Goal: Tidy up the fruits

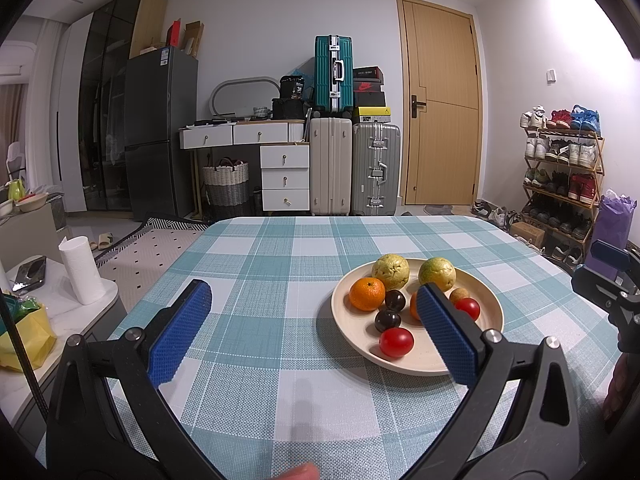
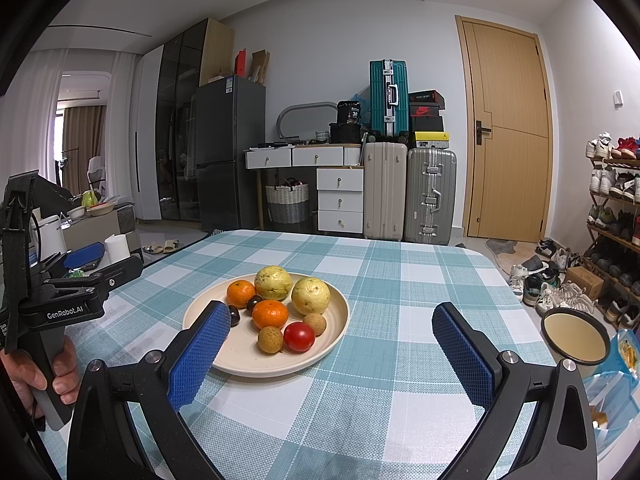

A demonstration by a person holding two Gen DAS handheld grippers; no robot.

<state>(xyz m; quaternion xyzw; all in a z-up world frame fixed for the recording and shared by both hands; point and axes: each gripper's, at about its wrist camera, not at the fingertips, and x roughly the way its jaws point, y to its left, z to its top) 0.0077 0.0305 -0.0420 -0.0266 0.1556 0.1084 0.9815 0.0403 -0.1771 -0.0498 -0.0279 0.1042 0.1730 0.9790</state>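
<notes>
While both grippers hung with jaws wide apart and empty, the fruits sat heaped on the cream plate (image 2: 332, 330) mid-table. The plate lay ahead-right of the left gripper (image 1: 316, 330) and ahead-left of the right gripper (image 2: 334, 354); neither looked clearly nearer.

Mixed fruits (image 2: 276, 312) on cream plate (image 2: 240, 364)
</notes>
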